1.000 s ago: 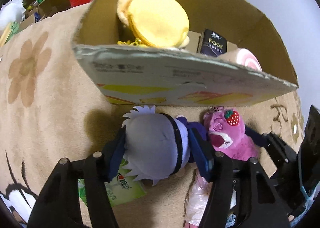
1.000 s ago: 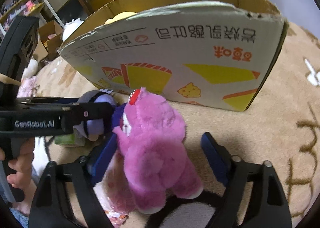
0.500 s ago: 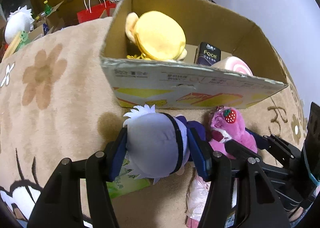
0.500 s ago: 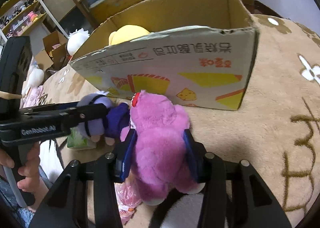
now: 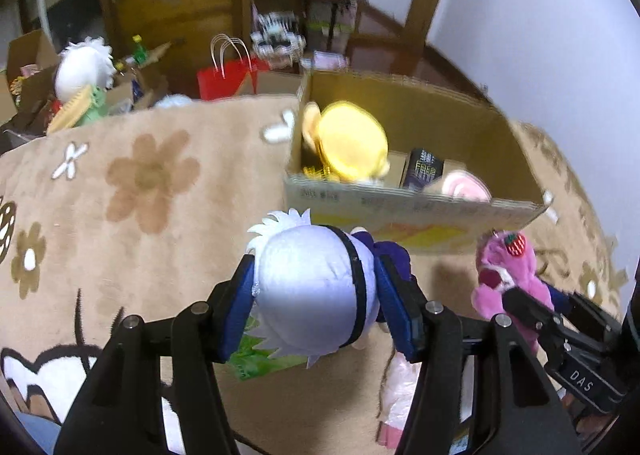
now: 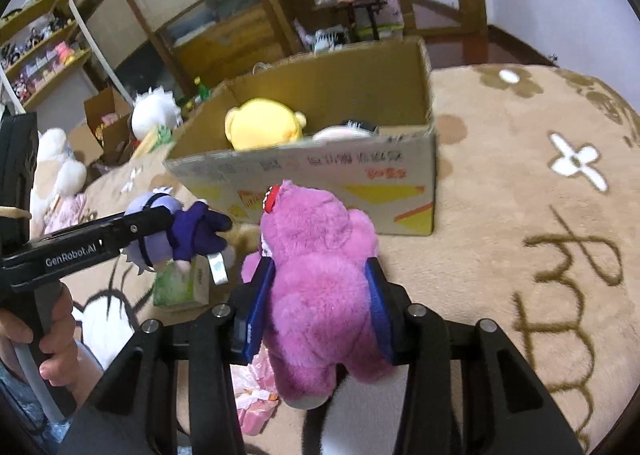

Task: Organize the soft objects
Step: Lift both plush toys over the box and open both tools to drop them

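Note:
My left gripper point(image 5: 316, 295) is shut on a white-haired doll in purple clothes point(image 5: 312, 291) and holds it above the rug, in front of the open cardboard box point(image 5: 404, 211). It also shows in the right wrist view point(image 6: 176, 231). My right gripper point(image 6: 318, 295) is shut on a pink plush bear point(image 6: 320, 275), also lifted, just right of the doll; the bear shows in the left wrist view point(image 5: 504, 275). The box point(image 6: 312, 171) holds a yellow plush point(image 6: 264, 127), a dark packet point(image 5: 426, 171) and a pink-white round plush point(image 5: 460, 185).
A tan flower-patterned rug point(image 5: 140, 195) covers the surface. A green tissue pack point(image 6: 180, 283) and a pink wrapper point(image 6: 256, 403) lie under the grippers. A red bag point(image 5: 228, 75), boxes with toys point(image 5: 80, 91) and shelves stand behind.
Both grippers have risen and pulled back from the box with their plush toys. The right gripper closed on the pink bear about a second ago.

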{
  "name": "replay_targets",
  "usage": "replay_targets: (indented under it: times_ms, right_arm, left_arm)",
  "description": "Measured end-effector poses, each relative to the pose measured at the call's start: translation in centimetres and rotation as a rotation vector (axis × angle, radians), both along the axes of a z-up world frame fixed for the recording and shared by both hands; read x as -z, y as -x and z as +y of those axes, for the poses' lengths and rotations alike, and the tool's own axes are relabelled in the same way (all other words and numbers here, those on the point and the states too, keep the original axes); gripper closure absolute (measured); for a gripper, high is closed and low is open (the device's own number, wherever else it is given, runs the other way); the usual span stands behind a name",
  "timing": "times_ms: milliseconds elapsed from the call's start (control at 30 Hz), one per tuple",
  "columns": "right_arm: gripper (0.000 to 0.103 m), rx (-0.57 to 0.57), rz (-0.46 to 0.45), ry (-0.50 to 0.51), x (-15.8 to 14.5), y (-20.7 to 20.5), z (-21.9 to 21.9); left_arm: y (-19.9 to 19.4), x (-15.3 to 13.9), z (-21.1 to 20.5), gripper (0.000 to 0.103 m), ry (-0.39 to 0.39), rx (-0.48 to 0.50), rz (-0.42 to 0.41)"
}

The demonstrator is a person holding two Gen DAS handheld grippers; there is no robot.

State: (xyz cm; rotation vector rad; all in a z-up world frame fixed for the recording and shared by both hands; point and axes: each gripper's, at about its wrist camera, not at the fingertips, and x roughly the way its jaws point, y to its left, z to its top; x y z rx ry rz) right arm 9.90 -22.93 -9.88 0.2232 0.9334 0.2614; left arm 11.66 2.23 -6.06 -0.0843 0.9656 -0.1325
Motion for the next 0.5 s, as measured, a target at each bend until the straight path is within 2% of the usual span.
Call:
replay_targets:
  times_ms: [133,267,500]
  right_arm:
    - [0.056,0.022,-0.063,0.004,-2.3,1.0,-0.2]
    - [0.056,0.049,-0.105,0.006,-4.4,1.4,-0.4]
    - [0.056,0.072,-0.193,0.006,-7.5,0.8,-0.7]
  left_arm:
    - [1.5,-2.5,0.4,0.046,-0.058,-0.037,-0.129]
    - [2.1,-4.2,1.1,0.046,-0.014,-0.037,-0.187]
    - [1.4,-6.7,1.0,0.046,-0.013,-0.016,-0.279]
